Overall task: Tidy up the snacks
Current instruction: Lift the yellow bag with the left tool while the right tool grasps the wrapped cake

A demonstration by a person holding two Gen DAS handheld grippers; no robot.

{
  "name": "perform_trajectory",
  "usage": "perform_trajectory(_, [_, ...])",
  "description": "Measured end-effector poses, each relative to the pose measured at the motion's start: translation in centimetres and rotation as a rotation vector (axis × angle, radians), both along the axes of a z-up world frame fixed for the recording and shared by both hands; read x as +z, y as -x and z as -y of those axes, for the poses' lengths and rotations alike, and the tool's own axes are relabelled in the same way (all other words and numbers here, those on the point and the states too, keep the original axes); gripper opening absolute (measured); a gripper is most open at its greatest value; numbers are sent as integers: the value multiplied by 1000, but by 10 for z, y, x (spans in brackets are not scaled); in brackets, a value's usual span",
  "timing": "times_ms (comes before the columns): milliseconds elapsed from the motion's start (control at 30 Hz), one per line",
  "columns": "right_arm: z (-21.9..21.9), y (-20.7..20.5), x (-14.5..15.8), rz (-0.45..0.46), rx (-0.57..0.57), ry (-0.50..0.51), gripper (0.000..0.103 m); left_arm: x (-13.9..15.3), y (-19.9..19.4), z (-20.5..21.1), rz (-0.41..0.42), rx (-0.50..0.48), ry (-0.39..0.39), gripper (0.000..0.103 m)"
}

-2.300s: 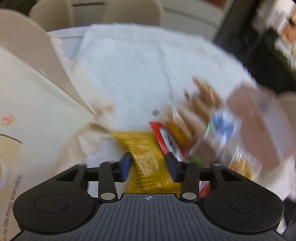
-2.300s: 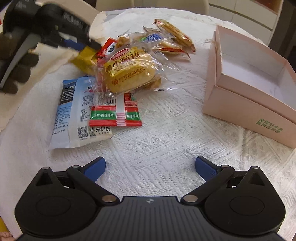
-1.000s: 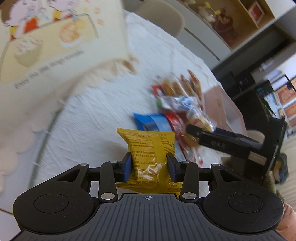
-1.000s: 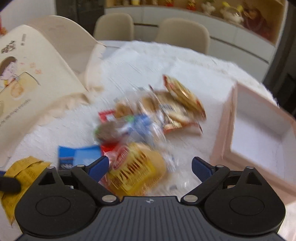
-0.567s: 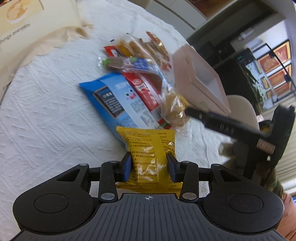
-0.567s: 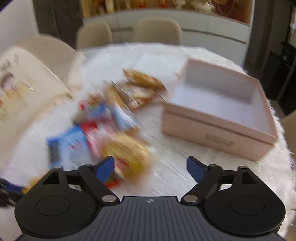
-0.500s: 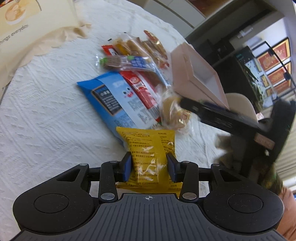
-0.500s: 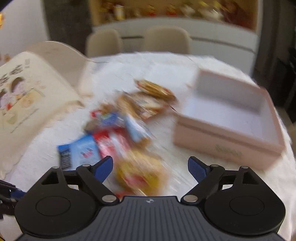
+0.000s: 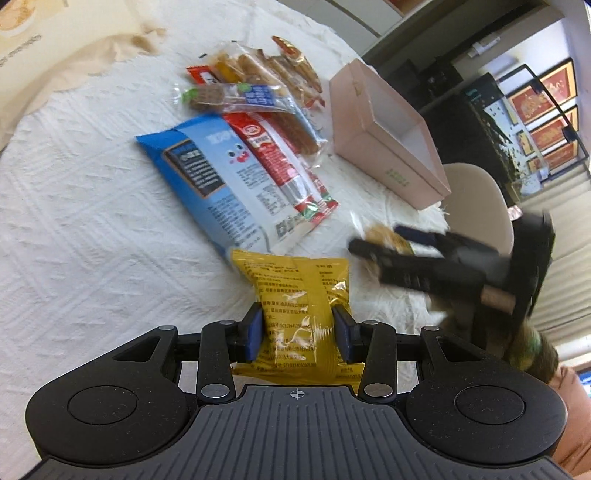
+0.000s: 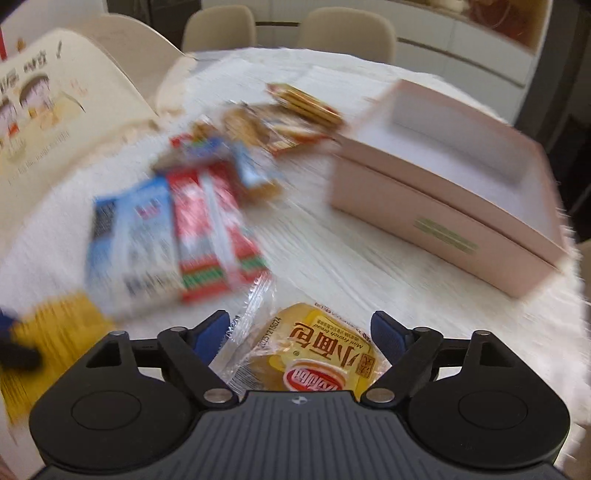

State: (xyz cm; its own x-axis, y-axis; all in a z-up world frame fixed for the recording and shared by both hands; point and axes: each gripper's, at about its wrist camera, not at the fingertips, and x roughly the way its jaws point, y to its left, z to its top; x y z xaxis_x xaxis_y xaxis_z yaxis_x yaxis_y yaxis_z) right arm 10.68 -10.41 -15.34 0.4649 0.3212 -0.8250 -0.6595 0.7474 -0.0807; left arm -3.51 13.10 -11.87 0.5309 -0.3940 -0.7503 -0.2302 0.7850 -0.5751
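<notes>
My left gripper (image 9: 297, 330) is shut on a yellow snack packet (image 9: 299, 295) and holds it above the white tablecloth. My right gripper (image 10: 300, 336) is wide open, with a clear-wrapped small bread (image 10: 317, 354) lying between its jaws; the pads do not touch it. In the left wrist view the right gripper (image 9: 406, 243) shows at right, over the bread. A blue packet (image 9: 210, 177), red sausage packs (image 9: 284, 158) and several wrapped biscuits (image 9: 255, 70) lie in a pile. An open, empty pink box (image 9: 384, 133) stands beyond; it also shows in the right wrist view (image 10: 439, 199).
A cream bag with cartoon print (image 10: 48, 110) lies at the left of the round table. Beige chairs (image 10: 347, 33) stand around it. The table's edge (image 10: 569, 332) runs close on the right.
My right gripper has moved down onto the bread, which now lies between its open jaws apart from the pile. My left gripper keeps the yellow packet and has drifted slightly.
</notes>
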Motion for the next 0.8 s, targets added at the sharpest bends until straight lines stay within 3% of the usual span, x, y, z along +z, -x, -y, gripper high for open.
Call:
perform_trajectory(133, [26,3,3,18,-66,21,67,2,-14,14,2,-56,4,45])
perform_trajectory(167, [33,5,7,13,-88,8,60,3,-18,19,4,-76,4,45])
perform_trajectory(367, [68,18,44,30,-152,-94,43,14,-44,50,39,-193,-15,45])
perform_trajectory(633, [102,12,81,32,-245,-236,17,42,-91,67,113,-237,-37,45])
perform_trajectory(767, [118,7,90,6,-243,-293,18,52,-112,72,136,-245,-49,45])
perform_trajectory(800, [120,9,91,4,-217,-298,28,52,-114,74,138,-248,-50,45])
